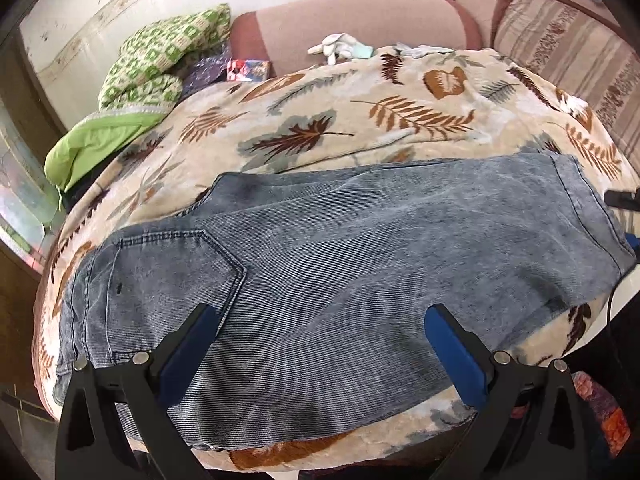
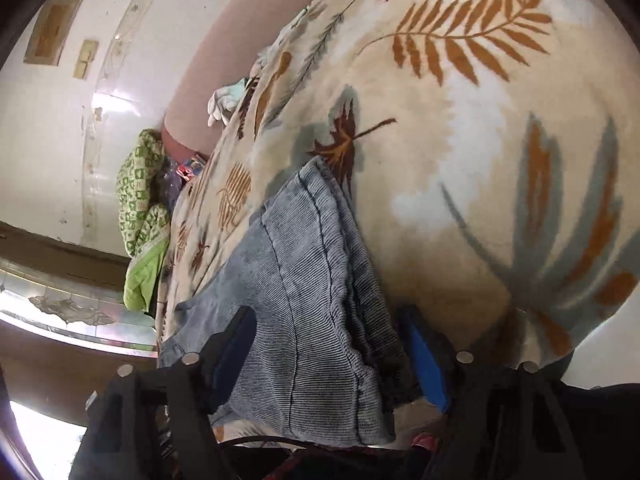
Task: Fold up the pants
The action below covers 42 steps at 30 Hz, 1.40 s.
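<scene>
The faded blue-grey denim pants (image 1: 344, 264) lie flat on a cream fleece blanket printed with brown and grey leaves (image 1: 360, 120), which covers a bed. In the left wrist view the garment runs across the picture: the waist end with a stitched back pocket (image 1: 180, 272) sits at the left, and the hemmed leg ends (image 1: 592, 216) reach the right edge of the blanket.

Left tongs (image 1: 320, 320): the black arms with blue pads stand spread wide. Both fingertips hover over the near part of the pants, one at the lower corner of the pocket, the other over the leg panel. No fabric sits between the pads, and nothing is pinched.

Right tongs (image 2: 332, 328): the view is rolled, so the blanket edge runs steeply up the picture. The stacked hem edges of the pants lie between the two blue pads. The jaws stand part-open around this end of the garment; the left pad (image 2: 236, 344) lies against the top of the denim, while the right pad (image 2: 424, 364) sits beside the layered edge, down against the blanket. Whether the pads press on the cloth cannot be told with certainty; a gap shows at the right pad.

Beyond the blanket: a green-and-white patterned cloth (image 1: 160, 60) at the far left, a pink upholstered sofa back (image 1: 360, 24), and a pair of white gloves (image 1: 336, 48) at the far edge of the blanket.
</scene>
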### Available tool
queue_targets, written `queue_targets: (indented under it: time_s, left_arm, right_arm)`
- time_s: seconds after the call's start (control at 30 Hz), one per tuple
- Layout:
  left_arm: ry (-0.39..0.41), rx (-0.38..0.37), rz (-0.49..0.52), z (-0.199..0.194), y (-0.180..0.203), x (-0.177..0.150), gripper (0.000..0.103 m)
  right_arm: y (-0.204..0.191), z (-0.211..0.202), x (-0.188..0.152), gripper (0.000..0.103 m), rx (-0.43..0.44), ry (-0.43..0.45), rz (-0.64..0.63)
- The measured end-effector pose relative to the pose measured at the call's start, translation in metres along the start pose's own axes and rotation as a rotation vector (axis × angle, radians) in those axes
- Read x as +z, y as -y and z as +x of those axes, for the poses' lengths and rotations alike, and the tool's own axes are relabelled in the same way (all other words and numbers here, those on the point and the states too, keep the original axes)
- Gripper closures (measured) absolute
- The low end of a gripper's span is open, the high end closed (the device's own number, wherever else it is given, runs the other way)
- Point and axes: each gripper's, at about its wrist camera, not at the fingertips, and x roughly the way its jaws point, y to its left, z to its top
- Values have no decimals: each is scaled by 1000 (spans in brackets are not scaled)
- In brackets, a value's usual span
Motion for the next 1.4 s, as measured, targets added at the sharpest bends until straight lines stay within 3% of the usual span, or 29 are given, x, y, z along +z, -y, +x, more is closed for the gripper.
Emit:
queue_targets:
  time_s: [0.03,0.07,0.1,0.13,0.23,0.3,0.37,0.47,0.7,0.93,1.03,1.13,1.23,1.4]
  left_arm:
    - [-1,2,-4,0,-2,0,0]
    - [0,9,-7,0,-4,0,0]
    - [-1,14,-8,1,-5,-1,0]
    - [-5,22,-12,1,-8,-1,0]
    - [-17,30,-37,4,-16,-2,0]
    - [-24,33,-51,7,-22,-3,0]
    - [-37,43,-66,12,-30,-4,0]
    - [-67,77,-116,24,-49,-8,0]
    - [-83,101,-231,34,-95,-16,0]
    - [-39,118,-296,20,-137,-29,0]
    - [-38,127,-324,16,-153,-36,0]
    - [-47,133,-354,15,-167,-45,0]
    - [-49,127,-368,14,-173,-51,0]
    - [-29,78,-355,12,-161,-43,0]
  right_arm:
    - [-3,2,0,38,5,-10,-11]
    - [-6,5,0,56,30,-25,-17]
    - [-8,7,-1,66,72,-48,-19]
    - [-12,10,-2,70,95,-62,-32]
    - [-15,21,-4,70,15,-49,-65]
    - [-8,25,-3,73,39,-49,-20]
    - [-14,23,-3,82,44,-35,-47]
    - [-32,19,-4,86,83,-32,-88]
    - [-102,25,-8,86,226,-75,-180]
    - [-189,85,-41,86,290,-218,-321]
    - [-215,124,-65,75,283,-312,-349]
    - [-234,155,-87,38,308,-373,-382]
    - [-242,161,-98,37,375,-404,-376]
    - [-227,130,-86,36,328,-288,-404]
